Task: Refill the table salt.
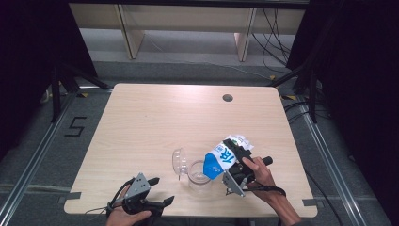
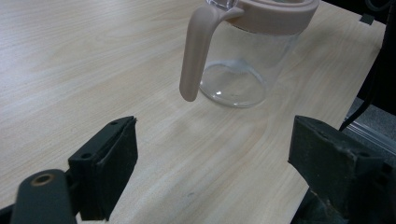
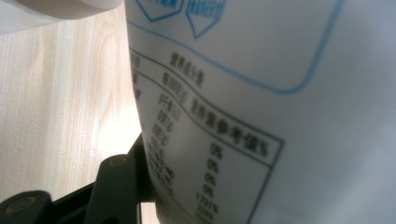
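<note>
Right gripper (image 1: 234, 162) clamps a blue-and-white carton (image 1: 220, 160), tilted over the clear pitcher (image 1: 200, 174) at the table's (image 1: 155, 122) five o'clock. Its own view reveals blurred nutrition print. Left gripper (image 2: 212, 154), jaws apart at seven o'clock, shows the pitcher's pink handle (image 2: 196, 51), top cut off.

Grey floor (image 1: 42, 155), dark curtains (image 1: 362, 70)

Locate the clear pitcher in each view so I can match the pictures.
High view: clear pitcher low centre, under the tilted carton.
Left gripper view: top centre, pink handle toward the camera.
Right gripper view: I cannot make it out; the carton is close up.
Shared landmark: the wooden table.
</note>
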Motion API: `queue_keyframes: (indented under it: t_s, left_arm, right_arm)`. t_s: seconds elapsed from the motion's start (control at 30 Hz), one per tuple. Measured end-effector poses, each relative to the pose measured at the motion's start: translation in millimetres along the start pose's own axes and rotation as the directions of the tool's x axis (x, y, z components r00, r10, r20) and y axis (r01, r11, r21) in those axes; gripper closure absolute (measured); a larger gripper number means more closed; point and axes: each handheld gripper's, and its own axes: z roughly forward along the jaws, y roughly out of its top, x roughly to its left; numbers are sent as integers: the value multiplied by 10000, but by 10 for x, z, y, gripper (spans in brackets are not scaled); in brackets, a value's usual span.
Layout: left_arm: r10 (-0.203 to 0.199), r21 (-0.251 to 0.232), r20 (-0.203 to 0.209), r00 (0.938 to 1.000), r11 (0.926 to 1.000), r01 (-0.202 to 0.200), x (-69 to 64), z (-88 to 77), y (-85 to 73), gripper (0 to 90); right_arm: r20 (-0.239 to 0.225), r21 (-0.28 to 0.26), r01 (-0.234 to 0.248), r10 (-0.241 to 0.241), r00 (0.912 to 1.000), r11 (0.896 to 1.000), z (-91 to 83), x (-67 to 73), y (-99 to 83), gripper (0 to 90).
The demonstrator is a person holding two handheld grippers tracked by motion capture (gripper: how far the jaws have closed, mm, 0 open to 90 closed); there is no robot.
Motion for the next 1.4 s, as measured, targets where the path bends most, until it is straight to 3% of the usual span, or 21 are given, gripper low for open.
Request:
queue_keyframes:
  t_s: [0.07, 0.1, 0.23, 0.27, 0.43, 0.5, 0.53, 0.57, 0.83, 0.87, 0.9, 0.93, 1.17, 1.27, 1.3, 1.4]
  left_arm:
    - [34, -13, 55, 10000, 10000, -34, 5, 4, 0, 152]
    - [50, -15, 66, 10000, 10000, -50, 5, 4, 0, 152]
    - [41, -15, 58, 10000, 10000, -41, 5, 3, 0, 152]
    - [56, -19, 56, 10000, 10000, -56, 7, 4, 1, 152]
    - [28, -37, 21, 10000, 10000, -28, 0, 3, 2, 152]
    - [-1, -41, 0, 10000, 10000, 1, -2, 2, 2, 151]
    - [51, -35, 18, 10000, 10000, -51, 2, 3, 2, 152]
    - [-18, -43, 16, 10000, 10000, 18, -3, 3, 1, 152]
    - [25, -8, 7, 10000, 10000, -25, 1, 1, 2, 152]
    - [86, 5, 12, 10000, 10000, -86, 5, 0, 3, 152]
    - [61, 6, 12, 10000, 10000, -61, 3, 0, 3, 152]
    - [25, 3, -15, 10000, 10000, -25, 0, -1, 2, 152]
    - [57, 6, -9, 10000, 10000, -57, 4, -1, 3, 152]
    - [-10, 23, -26, 10000, 10000, 10, -3, -2, 5, 152]
    - [18, 18, -15, 10000, 10000, -18, -1, -2, 5, 152]
    - [24, 56, -31, 10000, 10000, -24, 1, -4, 6, 152]
  right_arm:
    - [5, 59, 5, -5, 10000, 10000, -2, 1, 2, 465]
    - [-35, 10, -485, 485, 9988, 9988, 10, 43, -7, 465]
    - [-44, 72, -297, 297, 9995, 9995, 7, 29, -3, 465]
    - [-39, 153, -509, 510, 9987, 9986, 3, 48, -2, 465]
    - [-74, 150, -189, 190, 9998, 9997, 5, 42, 3, 467]
    - [89, 81, 326, -327, 9994, 9994, 3, 10, 13, 469]
    - [105, 67, 319, -320, 9994, 9995, 4, 12, 13, 469]
    - [75, 150, -193, 192, 9998, 9997, -1, 48, 7, 469]
    - [158, 153, 8, -11, 9999, 9999, -4, 41, 12, 472]
    - [185, 138, 118, -120, 9998, 9998, -2, 38, 15, 472]
    - [208, 125, 597, -600, 9980, 9981, -7, 2, 24, 473]
    - [256, 99, 659, -661, 9975, 9978, -7, -3, 24, 473]
    - [205, 246, 548, -553, 9983, 9982, -5, 22, 22, 474]
    - [267, 159, 763, -767, 9967, 9970, 2, 13, 24, 474]
    - [231, 165, 303, -307, 9993, 9994, 5, 46, 16, 475]
    - [223, 187, 425, -430, 9988, 9989, 2, 46, 19, 477]
